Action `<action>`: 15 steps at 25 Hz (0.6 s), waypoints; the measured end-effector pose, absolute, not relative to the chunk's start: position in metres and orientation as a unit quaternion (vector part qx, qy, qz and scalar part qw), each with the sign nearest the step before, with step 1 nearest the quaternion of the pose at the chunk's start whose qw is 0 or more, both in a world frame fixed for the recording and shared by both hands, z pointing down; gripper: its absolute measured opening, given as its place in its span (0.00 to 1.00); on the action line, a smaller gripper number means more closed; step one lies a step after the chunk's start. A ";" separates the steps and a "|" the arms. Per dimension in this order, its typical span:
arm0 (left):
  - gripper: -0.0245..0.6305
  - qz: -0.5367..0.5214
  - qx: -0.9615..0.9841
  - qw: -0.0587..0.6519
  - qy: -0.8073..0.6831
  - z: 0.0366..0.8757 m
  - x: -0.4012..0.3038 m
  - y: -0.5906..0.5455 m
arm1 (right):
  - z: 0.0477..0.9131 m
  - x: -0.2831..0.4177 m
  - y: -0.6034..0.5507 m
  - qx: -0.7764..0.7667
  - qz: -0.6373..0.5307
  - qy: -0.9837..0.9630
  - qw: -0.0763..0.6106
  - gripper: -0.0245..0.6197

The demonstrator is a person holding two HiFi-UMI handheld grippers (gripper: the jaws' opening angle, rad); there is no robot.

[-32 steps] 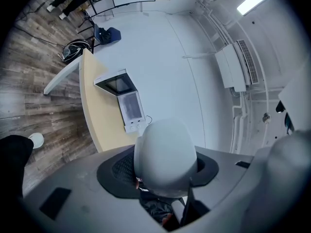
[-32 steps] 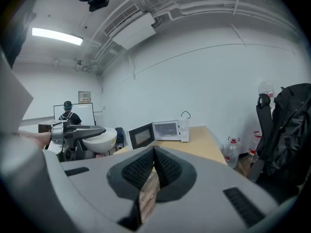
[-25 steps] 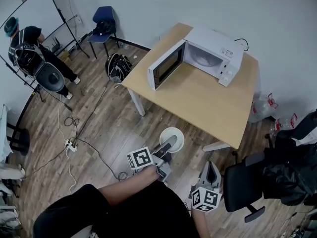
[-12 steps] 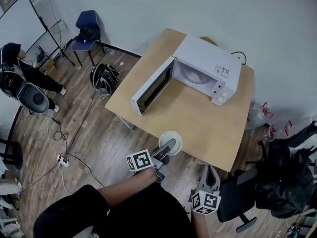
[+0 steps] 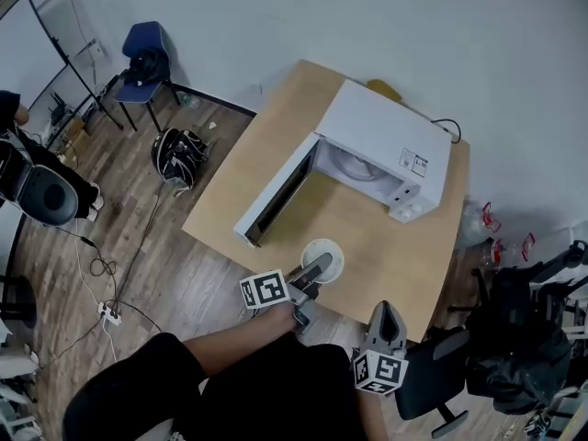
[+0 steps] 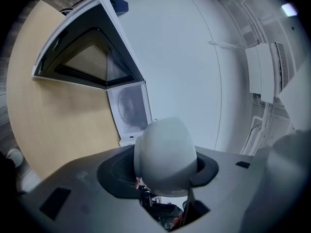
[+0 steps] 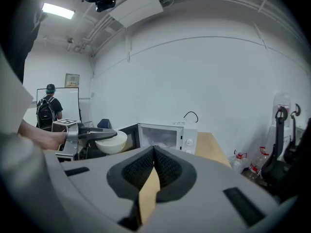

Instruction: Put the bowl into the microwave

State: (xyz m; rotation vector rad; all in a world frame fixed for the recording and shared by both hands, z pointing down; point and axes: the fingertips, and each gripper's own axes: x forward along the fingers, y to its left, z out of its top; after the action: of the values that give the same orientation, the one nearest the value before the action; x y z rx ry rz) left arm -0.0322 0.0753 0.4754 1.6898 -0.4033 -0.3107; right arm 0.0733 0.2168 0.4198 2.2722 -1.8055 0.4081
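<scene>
Bowl (image 5: 328, 249) is riding clamped in the left hand-held gripper (image 5: 315, 269); the open microwave (image 5: 354, 165) ahead is probably calling for a forward reach. Right hand-held gripper (image 5: 387, 318) is idling, closed and empty.

A blue chair (image 5: 145, 46) is set by the wall (image 5: 276, 7); a black backpack (image 5: 177, 152) and a power strip (image 5: 108, 313) are laid on the wooden floor (image 5: 184, 274).
</scene>
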 end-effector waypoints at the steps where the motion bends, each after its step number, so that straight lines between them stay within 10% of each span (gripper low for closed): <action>1: 0.38 -0.136 0.739 0.636 -0.177 0.476 -0.030 0.070 | 0.424 0.073 0.213 0.769 0.145 -0.613 0.109 0.13; 15: 0.38 -0.148 0.727 0.632 -0.222 0.506 0.005 -0.012 | 0.439 0.097 0.132 0.739 0.156 -0.648 0.096 0.13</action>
State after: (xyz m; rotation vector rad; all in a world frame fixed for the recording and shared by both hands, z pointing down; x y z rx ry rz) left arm 0.0046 -0.0122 0.5062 1.6646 -0.5080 -0.3393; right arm 0.0966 0.1324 0.4395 2.1896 -1.9192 0.4634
